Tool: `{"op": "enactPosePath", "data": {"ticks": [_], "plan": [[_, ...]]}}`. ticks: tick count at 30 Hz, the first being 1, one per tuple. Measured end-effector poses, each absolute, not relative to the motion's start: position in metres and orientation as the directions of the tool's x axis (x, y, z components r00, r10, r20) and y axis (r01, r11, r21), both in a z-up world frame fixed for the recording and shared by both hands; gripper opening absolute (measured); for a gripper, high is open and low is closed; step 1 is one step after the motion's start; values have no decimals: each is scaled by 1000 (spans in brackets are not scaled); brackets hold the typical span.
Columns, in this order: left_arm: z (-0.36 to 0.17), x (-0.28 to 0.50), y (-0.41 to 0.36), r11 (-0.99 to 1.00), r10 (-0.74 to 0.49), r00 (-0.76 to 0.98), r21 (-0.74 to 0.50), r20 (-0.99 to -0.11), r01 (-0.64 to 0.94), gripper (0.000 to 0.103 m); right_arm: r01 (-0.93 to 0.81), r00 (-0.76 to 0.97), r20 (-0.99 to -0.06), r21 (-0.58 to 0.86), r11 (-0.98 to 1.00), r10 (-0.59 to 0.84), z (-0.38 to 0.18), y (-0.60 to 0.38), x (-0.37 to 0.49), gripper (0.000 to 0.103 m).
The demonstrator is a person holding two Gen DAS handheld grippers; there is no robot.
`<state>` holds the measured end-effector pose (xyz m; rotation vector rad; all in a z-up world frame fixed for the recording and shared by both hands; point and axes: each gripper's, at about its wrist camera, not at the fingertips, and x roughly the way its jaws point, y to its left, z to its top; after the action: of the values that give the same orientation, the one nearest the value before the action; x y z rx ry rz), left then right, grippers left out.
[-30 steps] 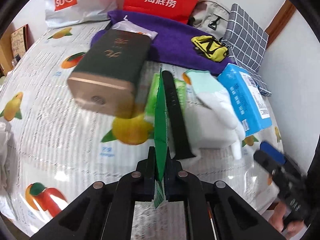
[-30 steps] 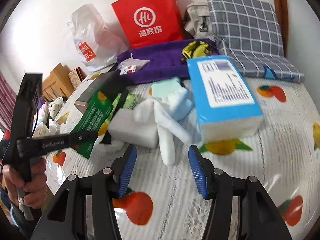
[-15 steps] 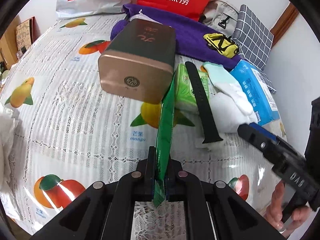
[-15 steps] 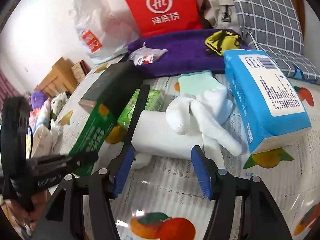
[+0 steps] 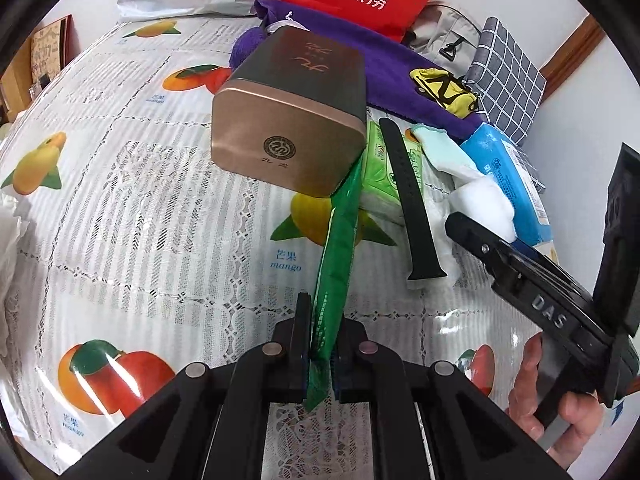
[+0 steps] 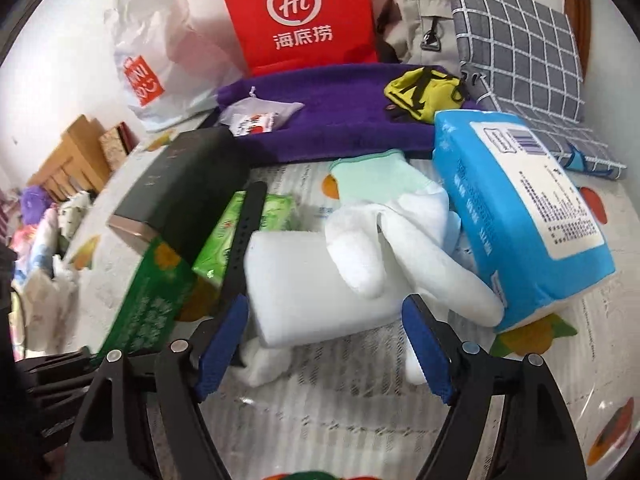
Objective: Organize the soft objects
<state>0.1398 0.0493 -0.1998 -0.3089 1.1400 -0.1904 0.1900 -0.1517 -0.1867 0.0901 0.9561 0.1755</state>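
My left gripper [image 5: 322,344] is shut on a flat green packet [image 5: 338,248] that sticks up and forward from the jaws, above the fruit-print tablecloth [image 5: 120,208]. My right gripper [image 6: 324,320] has its blue pads [image 6: 224,340] wide apart and its jaws are opening. The near end of a white foam block [image 6: 304,280] lies between them, and the pads do not press on it. A white glove with a mint cuff [image 6: 384,216] lies across the block. A black strap [image 6: 244,236] rests on a green tissue pack [image 6: 256,216].
A blue tissue pack [image 6: 520,216] lies right of the glove and a dark tin box [image 5: 292,120] to the left. Behind are a purple towel [image 6: 320,112], a yellow pouch [image 6: 424,88], a red bag [image 6: 300,12], a white plastic bag [image 6: 160,48] and a checked cushion [image 6: 520,52]. A hand [image 5: 560,392] holds the right gripper.
The right gripper has come closer to the white block and its jaws have spread wider, now on either side of it. The left gripper still holds the green packet and has shifted slightly.
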Motion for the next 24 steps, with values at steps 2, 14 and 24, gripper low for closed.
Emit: {"op": "enactPosePath", "data": {"ticks": [2,14,24], "plan": [[-200,140,50,942,-303,407,-336,-862,-10,9,-110,567,-801,159,981,193,-187,-154,190,62],[-199,136,50,941,-293,409,-336,-864,-37,9,-229,545,-763,262,938,346,-161,-172,151,61],[-193,128,49,919,-348,411,-393,-843,-26,9,-334,496,-703,387,859,510,-145,-192,102,61]]}}
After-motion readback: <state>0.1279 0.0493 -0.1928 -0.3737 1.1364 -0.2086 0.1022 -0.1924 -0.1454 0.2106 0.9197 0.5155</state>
